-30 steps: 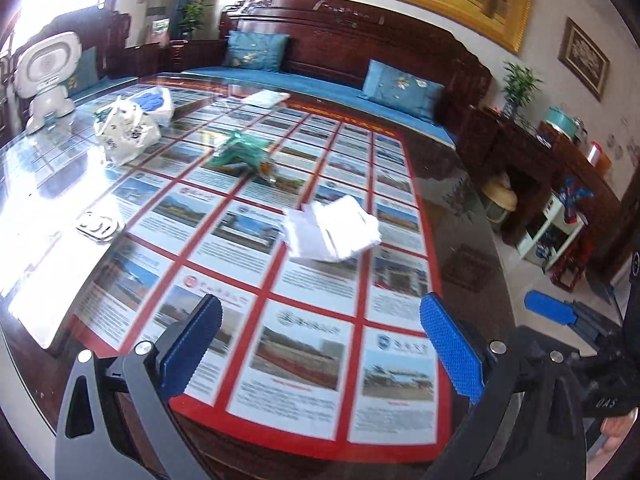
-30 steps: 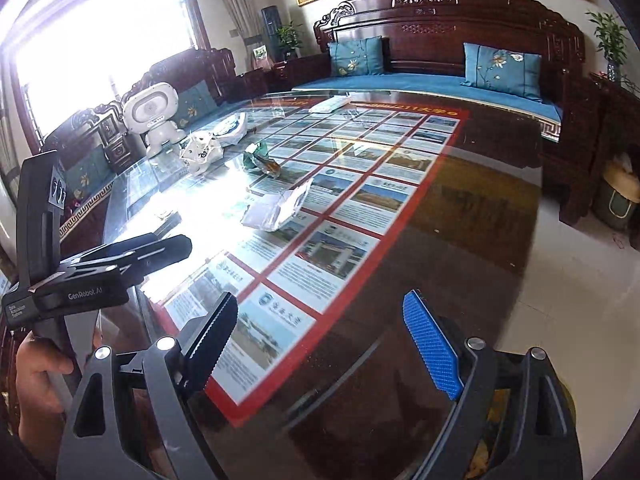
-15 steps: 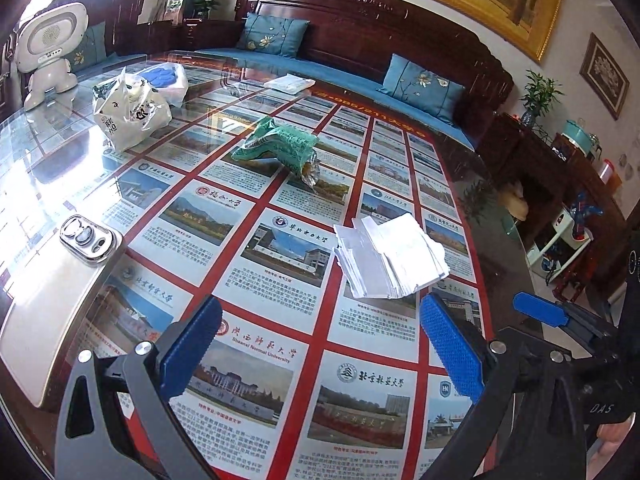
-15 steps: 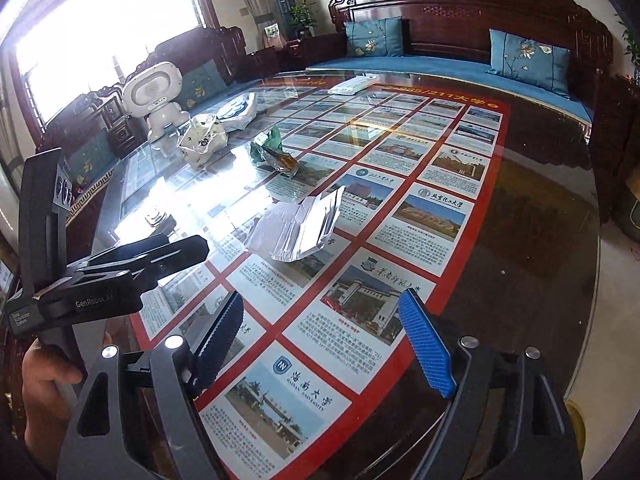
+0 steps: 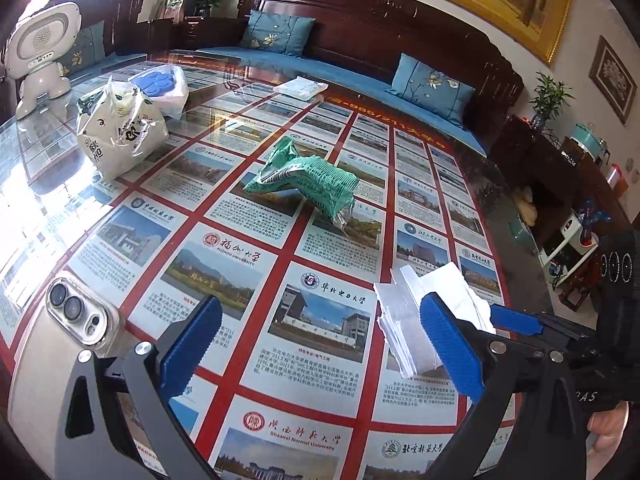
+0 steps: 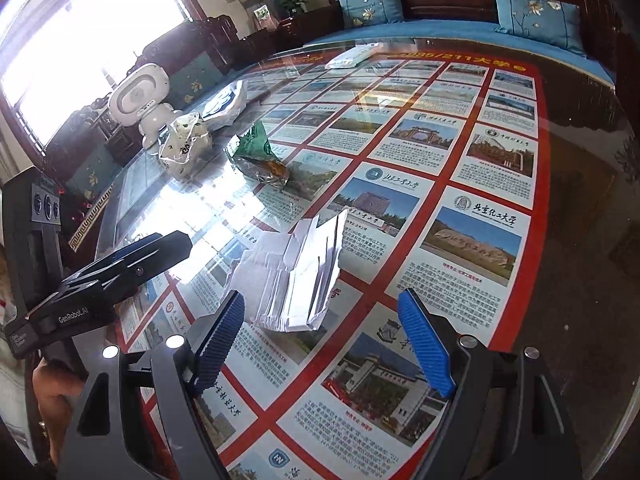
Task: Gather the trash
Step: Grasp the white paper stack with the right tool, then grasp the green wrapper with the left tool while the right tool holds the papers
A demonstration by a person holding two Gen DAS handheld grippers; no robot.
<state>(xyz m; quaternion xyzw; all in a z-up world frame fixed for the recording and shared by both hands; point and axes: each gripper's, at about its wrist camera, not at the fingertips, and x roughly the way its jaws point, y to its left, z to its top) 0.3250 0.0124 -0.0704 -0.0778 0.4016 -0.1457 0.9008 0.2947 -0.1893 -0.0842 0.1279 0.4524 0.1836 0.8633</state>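
Observation:
A crumpled white paper wrapper [image 6: 296,280] lies on the glass tabletop just ahead of my right gripper [image 6: 322,344], which is open and empty. In the left wrist view the same wrapper [image 5: 400,320] sits partly behind the right finger of my left gripper [image 5: 320,344], also open with nothing between its pads. A green snack bag [image 5: 308,180] [image 6: 256,152] lies farther on, mid-table. A tied white plastic bag [image 5: 120,136] [image 6: 184,144] stands beyond it to the left. The other gripper shows at each view's edge: the right gripper [image 5: 516,320] and the left gripper [image 6: 132,260].
A phone [image 5: 76,312] lies face down near the left gripper. A clear bag with a blue item [image 5: 160,84], a white toy robot [image 5: 40,52] [image 6: 140,96] and a flat white packet [image 5: 300,88] [image 6: 352,56] sit farther back. A wooden sofa stands behind the table [image 5: 248,264].
Both grippers have moved forward and lower over the table. The white wrapper and green bag now appear closer and larger. Both jaws stay open.

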